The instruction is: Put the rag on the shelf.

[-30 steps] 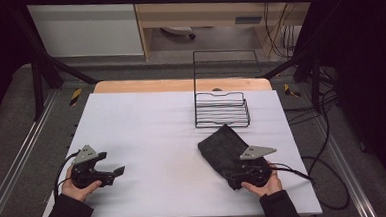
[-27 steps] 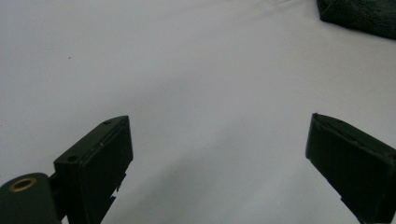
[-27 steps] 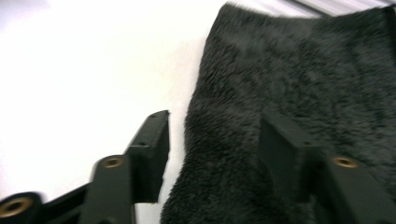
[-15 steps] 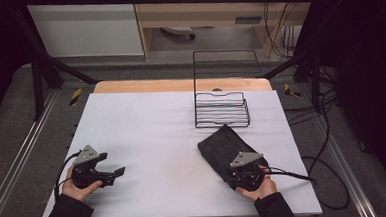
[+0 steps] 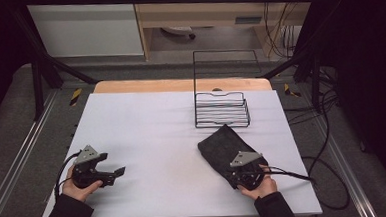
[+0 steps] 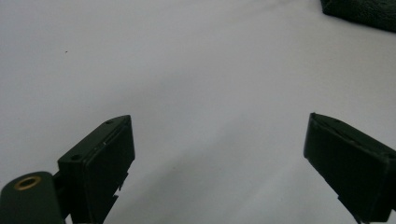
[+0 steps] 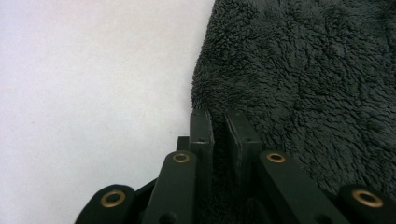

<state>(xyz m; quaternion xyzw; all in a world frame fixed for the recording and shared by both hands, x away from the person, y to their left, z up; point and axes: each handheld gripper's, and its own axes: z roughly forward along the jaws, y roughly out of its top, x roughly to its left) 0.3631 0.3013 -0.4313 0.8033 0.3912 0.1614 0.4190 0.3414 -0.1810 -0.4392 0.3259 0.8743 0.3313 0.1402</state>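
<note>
- White sheet covers the worktop (image 5: 147,126); a strip of bare wood shows along its far edge.
- Black wire rack (image 5: 221,109) stands on the far right part of the worktop, its tall back frame upright and its low basket part facing the near side.
- Dark grey fleecy cloth (image 5: 225,149) lies flat on the worktop just in front of the rack, its far corner close to the rack's near edge; whether they touch I cannot tell. It runs slantwise toward the near right.
- Right claw (image 5: 237,175) sits at the near end of the cloth, held in the person's right hand (image 5: 260,187), with the grey plate on top and a cable trailing off to the right.
- In the right gripper view the right claw (image 7: 218,122) has its jaws drawn almost together on the cloth's (image 7: 303,84) edge, a fold of the fleece pinched in the narrow gap between them. They have just been closing, and the cloth is gripped.
- Left claw (image 5: 118,171) rests low over the near left of the worktop in the left hand (image 5: 77,187), well apart from the cloth and pointing toward the right.
- In the left gripper view the left claw (image 6: 219,149) stands released, jaws spread wide over bare white sheet with nothing between them; a corner of the cloth (image 6: 364,11) shows far off at the top right.
</note>
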